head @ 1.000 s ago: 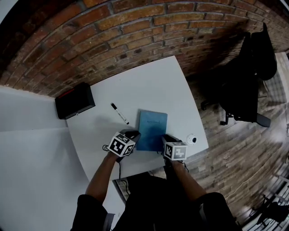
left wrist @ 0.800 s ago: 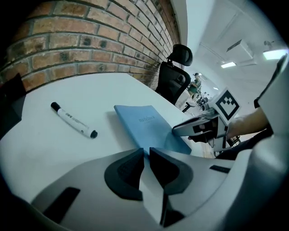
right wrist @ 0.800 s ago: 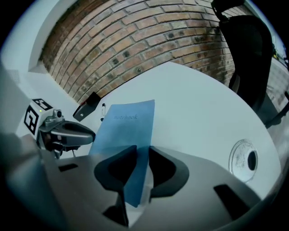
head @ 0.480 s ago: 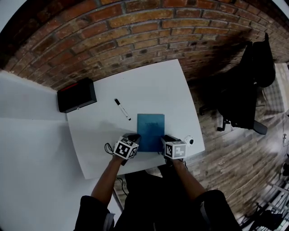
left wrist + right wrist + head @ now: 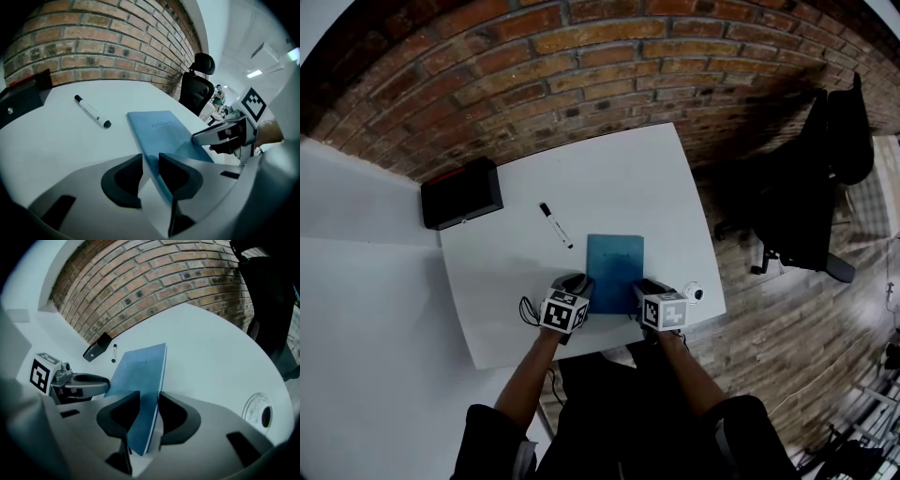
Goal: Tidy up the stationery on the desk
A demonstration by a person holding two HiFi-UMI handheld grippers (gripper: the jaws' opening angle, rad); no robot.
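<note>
While the blue notebook lies flat on the white table, close to the near edge, you have a gripper at each of its near corners. This looks like the step of taking it up or squaring it.

Your left gripper has the near left corner between its jaws, but they have just been opening. A strip of table shows between the left pad and the cover, so that side has no hold. Your right gripper has its jaws pinching the near right corner, with the cover filling the gap between them.

To do this well, settle on one plan. If you mean to lift, close the left jaws on the corner before you raise anything. Then bring both hands up together and level, so the cover neither twists nor fans open. If you mean to leave it here, ease the right jaws apart too and draw both grippers straight back, so neither drags it askew. Mind the small round white object just beside your right gripper.

By count:
- one notebook
- one marker, lying beyond the notebook to the left
- one black box at the far left corner
- one round white object
- two grippers
</note>
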